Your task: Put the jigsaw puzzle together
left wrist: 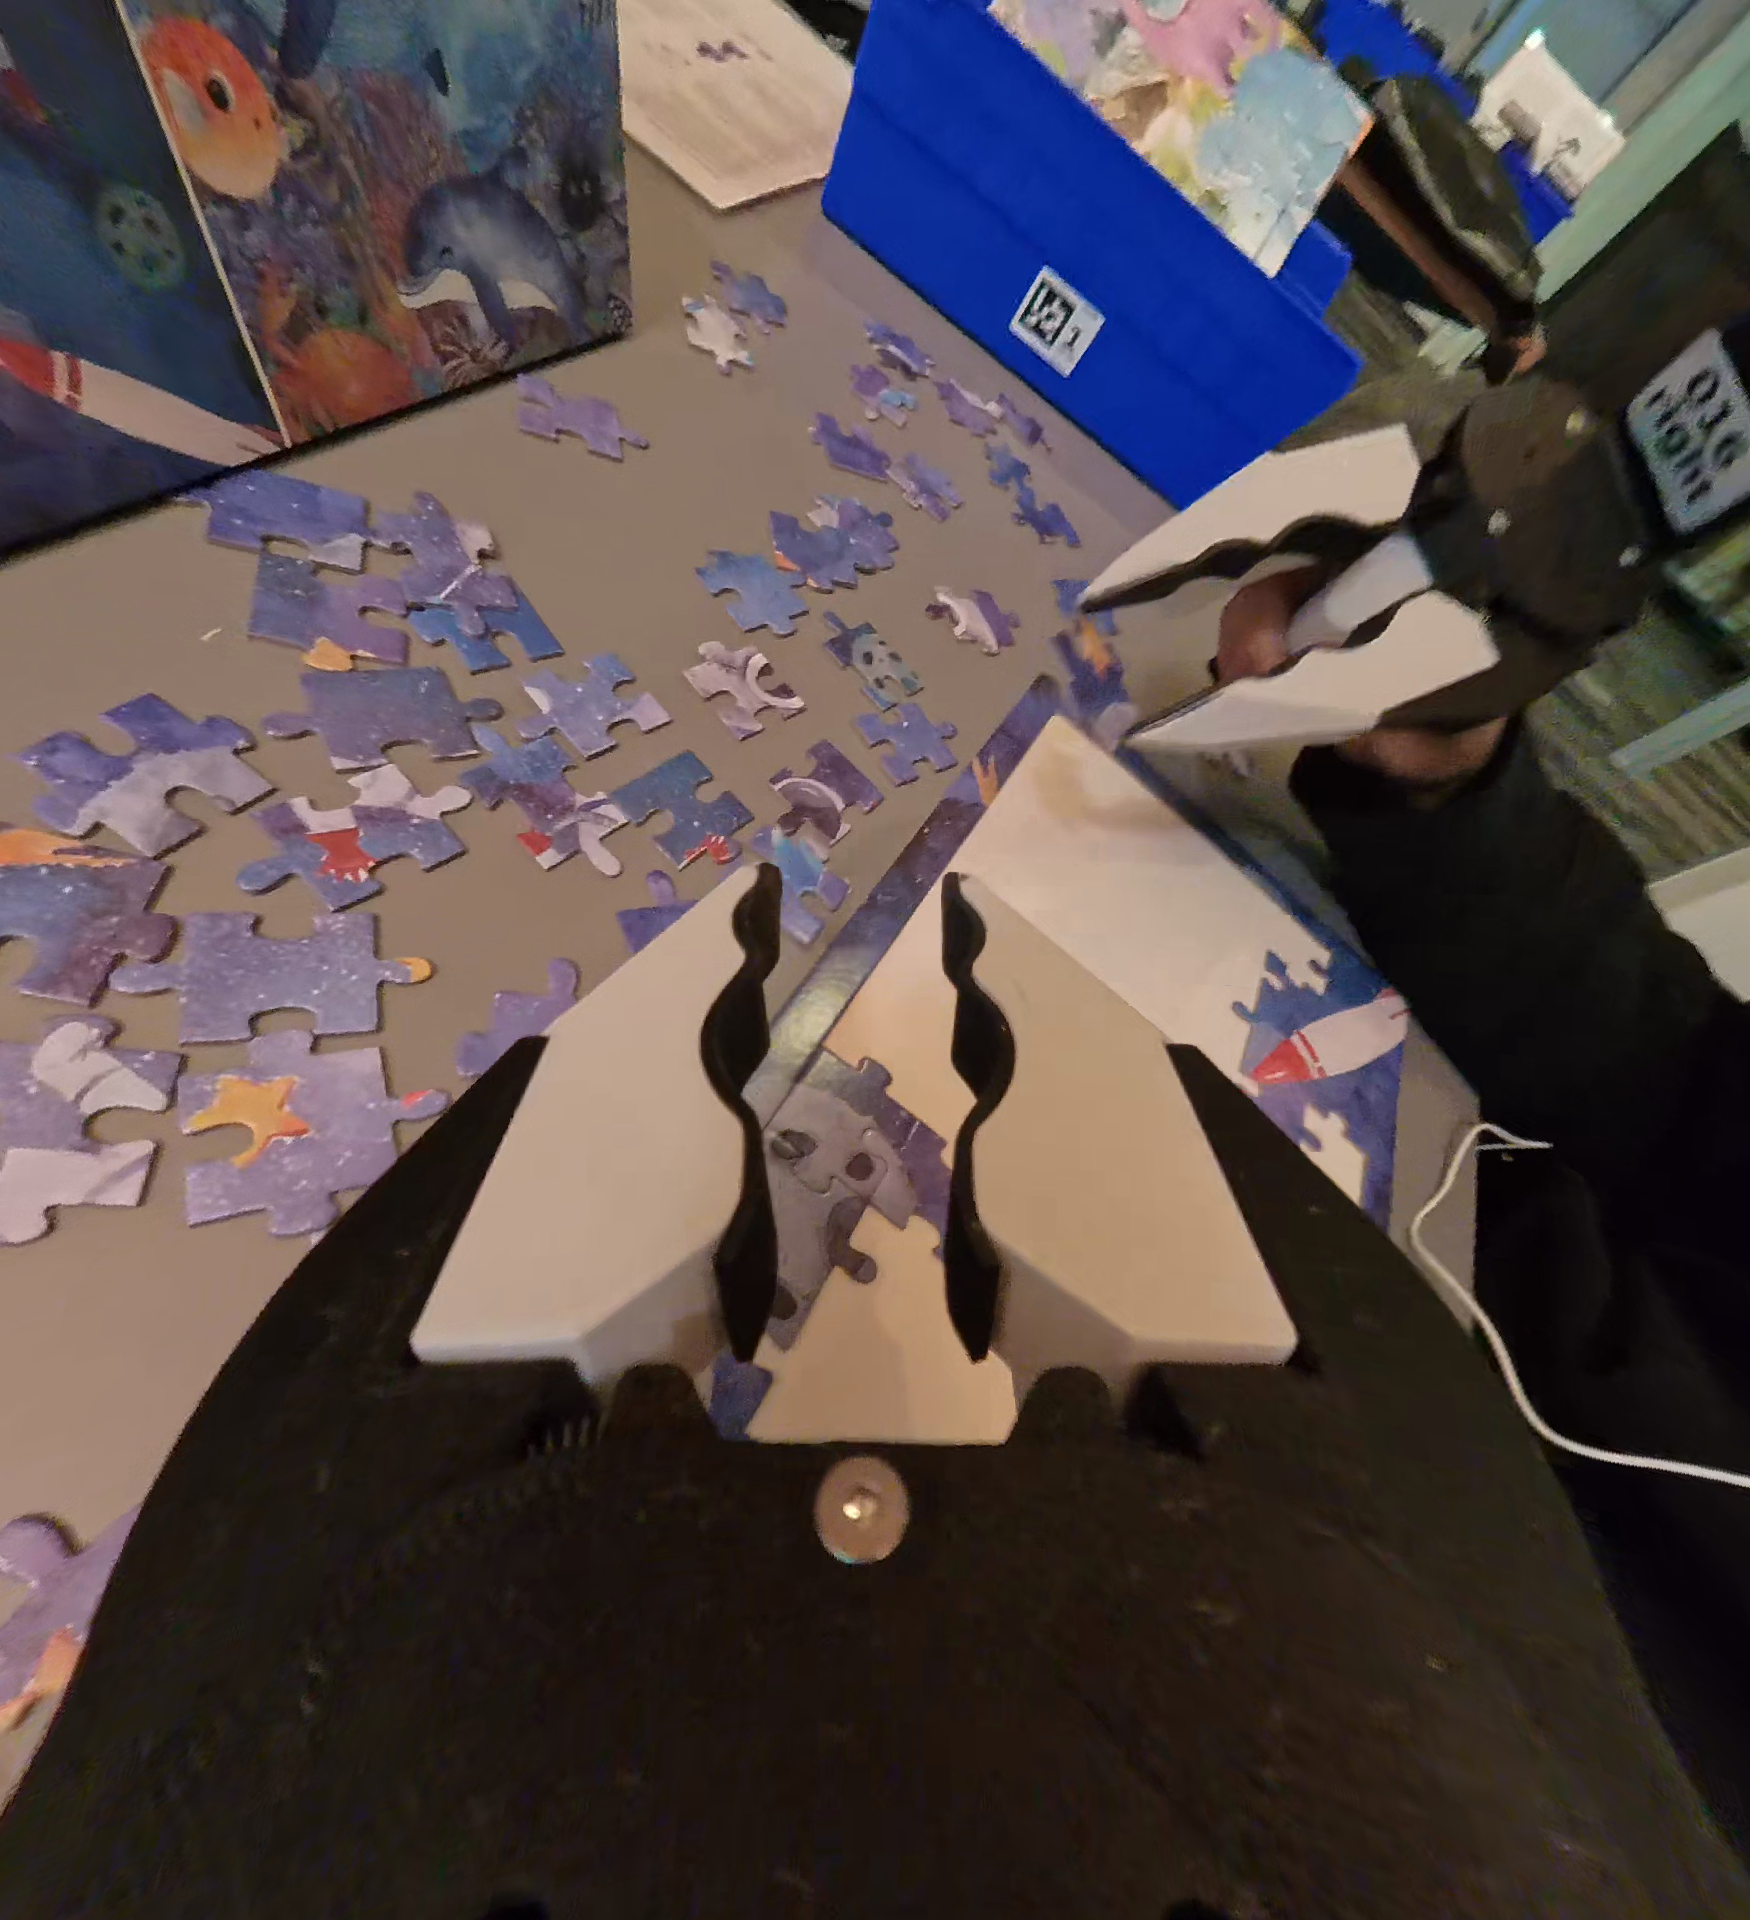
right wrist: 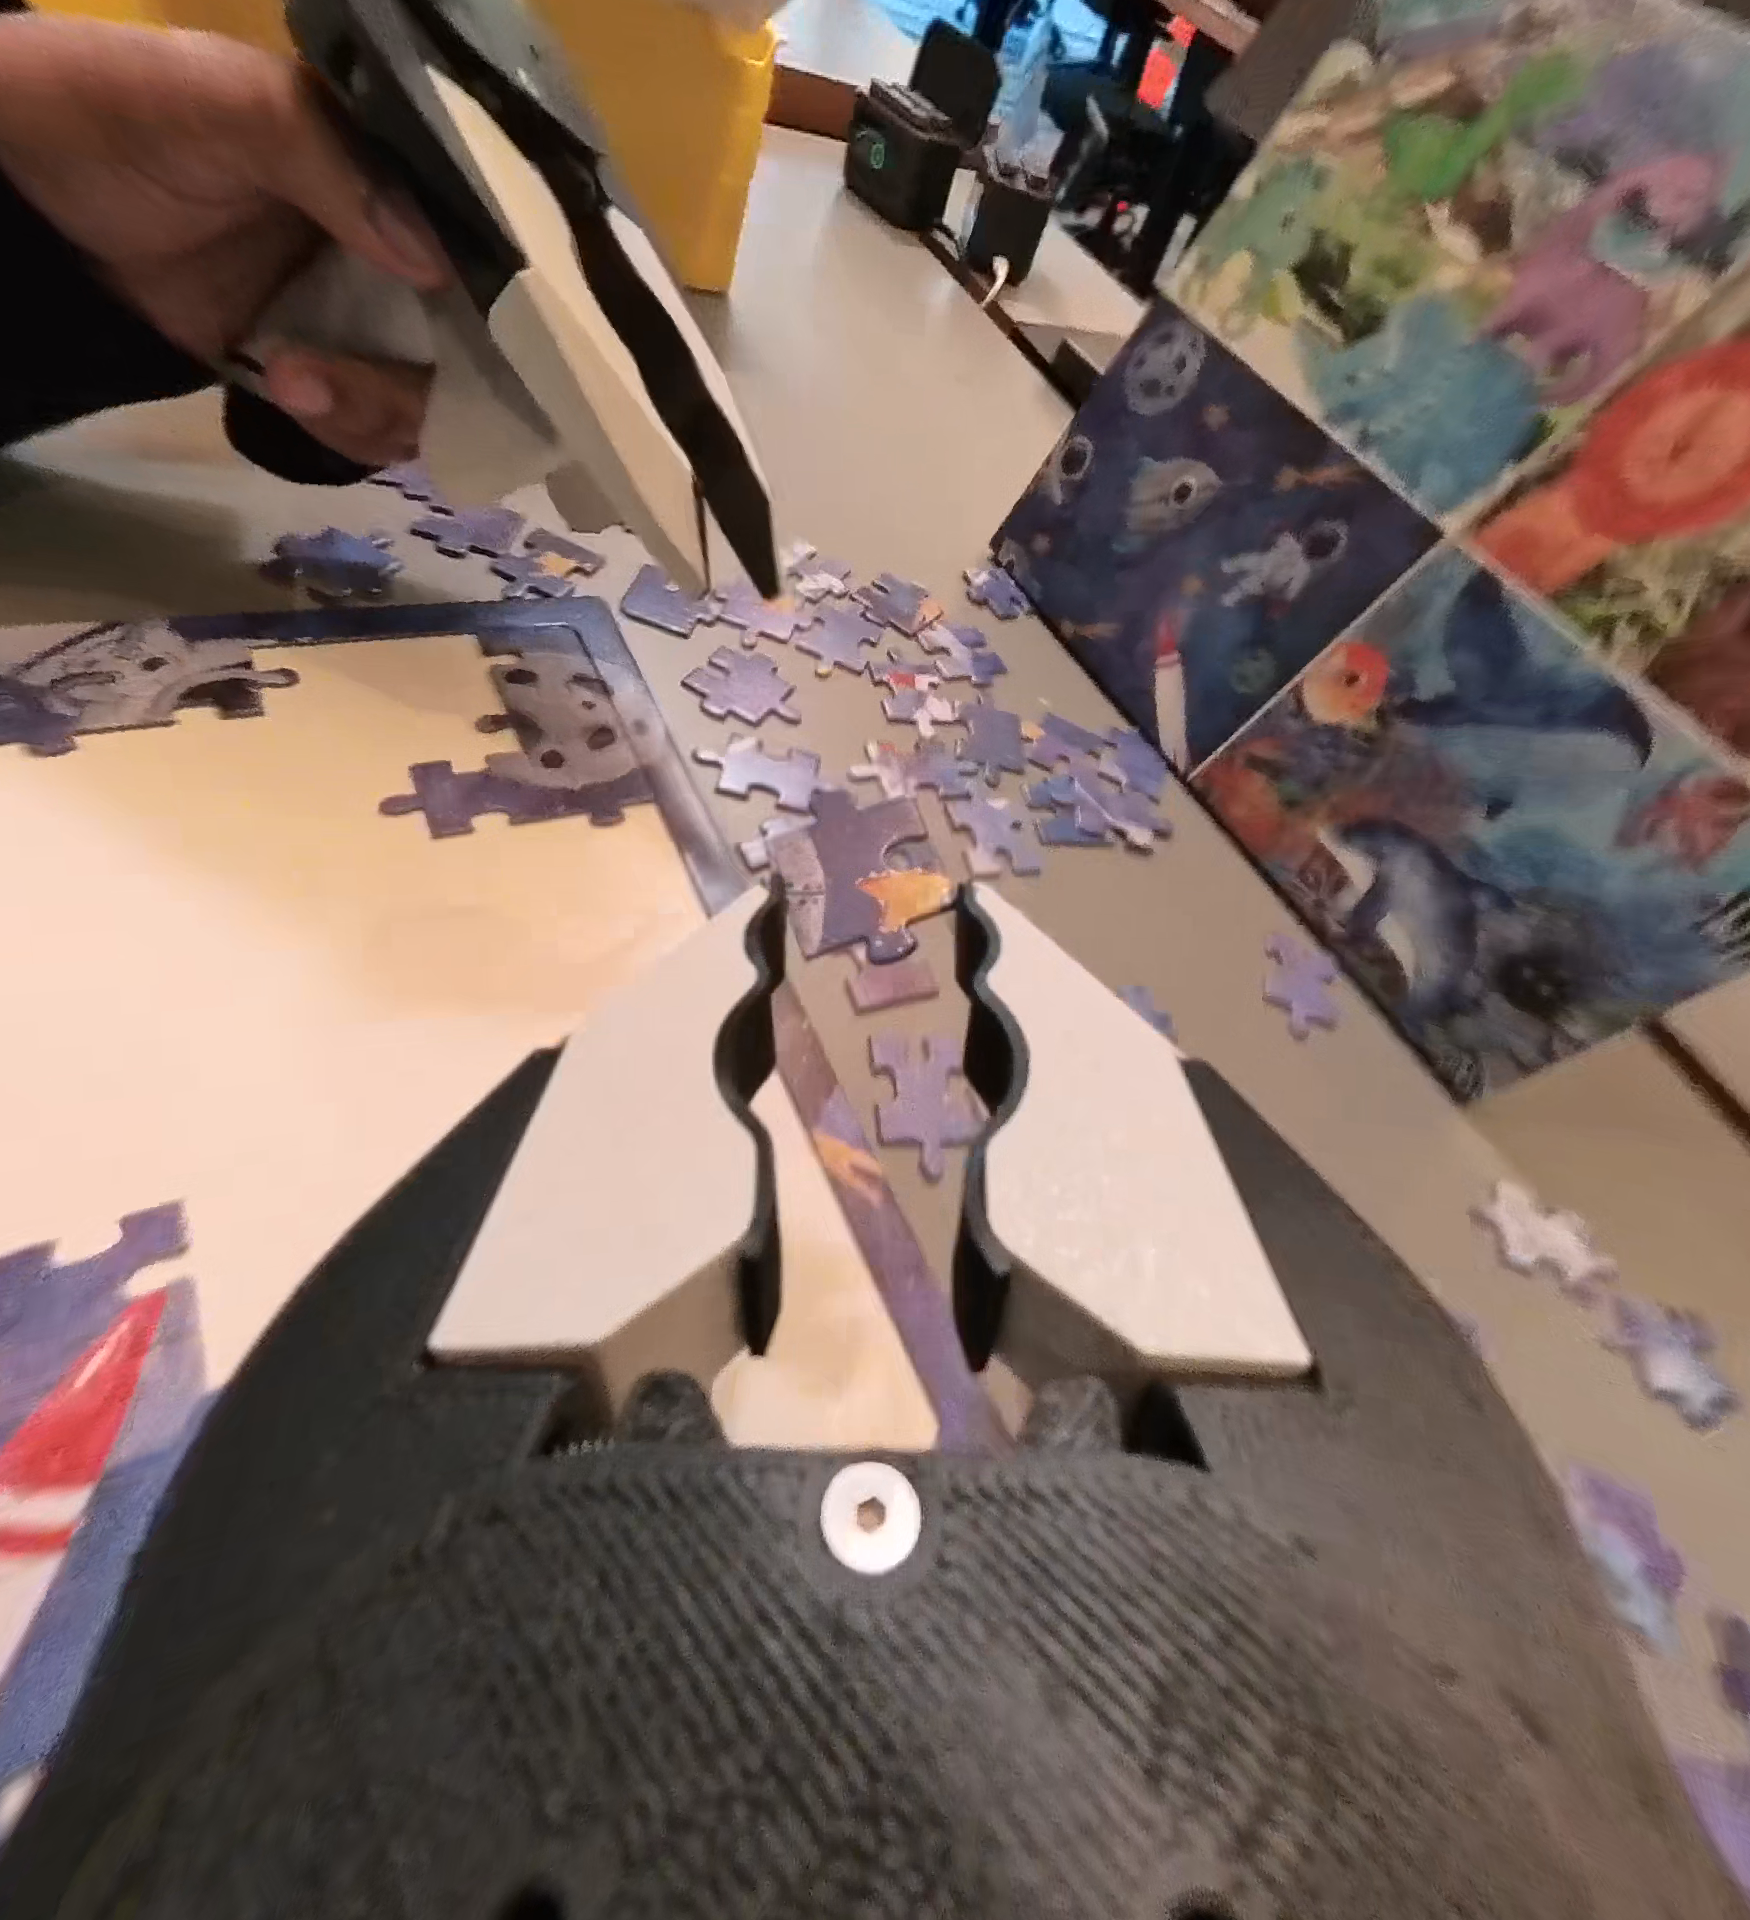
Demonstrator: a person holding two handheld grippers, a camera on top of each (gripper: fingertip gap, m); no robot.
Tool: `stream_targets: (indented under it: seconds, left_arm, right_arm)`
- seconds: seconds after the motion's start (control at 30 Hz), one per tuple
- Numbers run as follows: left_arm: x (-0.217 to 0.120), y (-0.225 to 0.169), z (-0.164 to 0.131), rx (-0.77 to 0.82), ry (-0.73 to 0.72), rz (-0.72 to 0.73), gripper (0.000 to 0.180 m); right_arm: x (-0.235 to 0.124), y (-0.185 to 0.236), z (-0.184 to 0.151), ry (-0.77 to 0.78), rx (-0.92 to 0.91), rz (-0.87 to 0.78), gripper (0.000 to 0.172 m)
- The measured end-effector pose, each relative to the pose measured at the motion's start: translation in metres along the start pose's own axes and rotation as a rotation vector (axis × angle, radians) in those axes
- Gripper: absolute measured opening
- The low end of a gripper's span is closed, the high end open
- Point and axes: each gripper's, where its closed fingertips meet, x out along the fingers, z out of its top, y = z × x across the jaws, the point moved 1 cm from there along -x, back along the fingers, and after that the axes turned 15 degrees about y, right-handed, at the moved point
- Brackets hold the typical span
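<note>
Gripping dark blue puzzle piece with orange star (right wrist: 855, 883) at tips, right claw (right wrist: 866, 914) keeps it above counter (right wrist: 1266, 1060); left claw (left wrist: 860, 904) open, empty, over puzzle tray (left wrist: 1141, 883) edge.

Left gripper (left wrist: 860, 894): jaws parted, nothing gripped, angled downward. Right gripper (right wrist: 866, 899): pads clamped on a puzzle piece (right wrist: 855, 873). A hand (right wrist: 175, 239) grasps the left gripper's handle.
</note>
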Motion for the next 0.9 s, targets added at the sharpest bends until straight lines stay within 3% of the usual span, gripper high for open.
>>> stream_targets:
  seconds: [0.13, 0.3, 0.9]
  left_arm:
    - [0.012, 0.002, -0.011, 0.04, 0.094, 0.051, 0.019]
    - [0.017, 0.011, -0.014, 0.049, 0.12, 0.12, 0.015]
    - [-0.017, 0.032, 0.007, -0.01, -0.075, 0.22, 0.017]
  right_arm:
    - [0.0, 0.015, -0.032, 0.089, 0.092, 0.176, 0.031]
    - [0.02, 0.033, -0.053, 0.255, 0.029, 0.191, 0.031]
    - [0.013, 0.022, -0.037, 0.16, 0.055, 0.127, 0.031]
